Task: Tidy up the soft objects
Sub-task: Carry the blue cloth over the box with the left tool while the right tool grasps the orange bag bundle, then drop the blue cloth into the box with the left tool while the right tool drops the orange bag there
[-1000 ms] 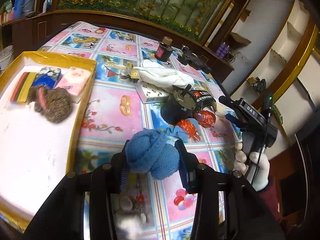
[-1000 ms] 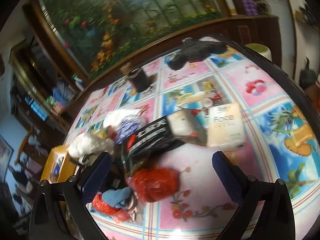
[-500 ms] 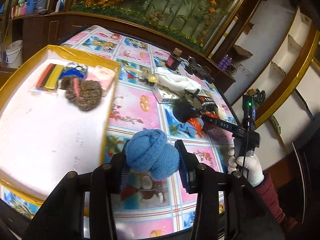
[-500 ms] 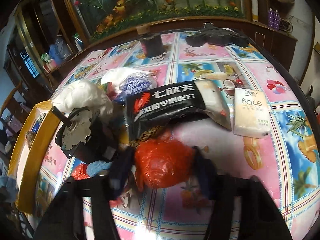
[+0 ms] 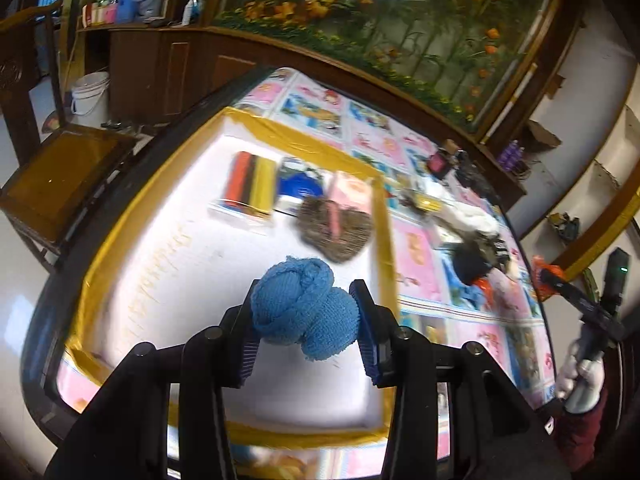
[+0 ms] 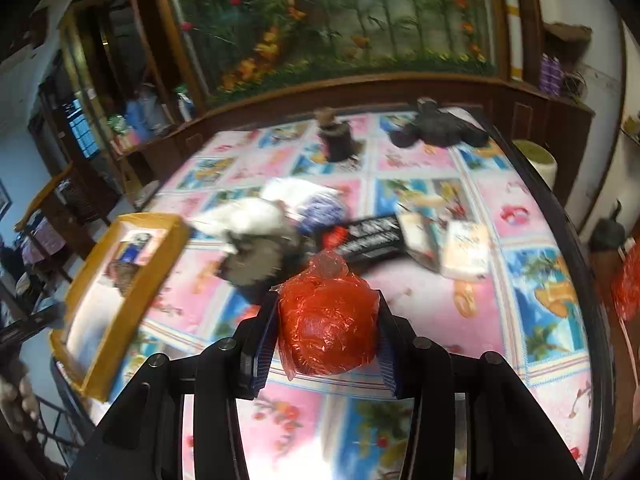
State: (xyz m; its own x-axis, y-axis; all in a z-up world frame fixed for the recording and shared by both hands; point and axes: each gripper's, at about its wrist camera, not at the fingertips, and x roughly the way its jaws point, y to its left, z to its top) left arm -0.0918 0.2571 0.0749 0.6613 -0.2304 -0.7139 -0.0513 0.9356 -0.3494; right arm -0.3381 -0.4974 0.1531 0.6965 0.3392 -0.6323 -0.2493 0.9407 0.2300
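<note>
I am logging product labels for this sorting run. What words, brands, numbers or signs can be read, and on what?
None can be read.
Black packet with white and red print: characters blurred.
Pale tissue pack: print blurred.
Blue-and-white wrapped pack: print blurred.
Packs in the yellow-rimmed white tray: too blurred.

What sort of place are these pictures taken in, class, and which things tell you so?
Probably a room in a home. A table with a cartoon-print cloth stands by dark wooden cabinets, under a big flower mural, with a wooden chair beside it.
</note>
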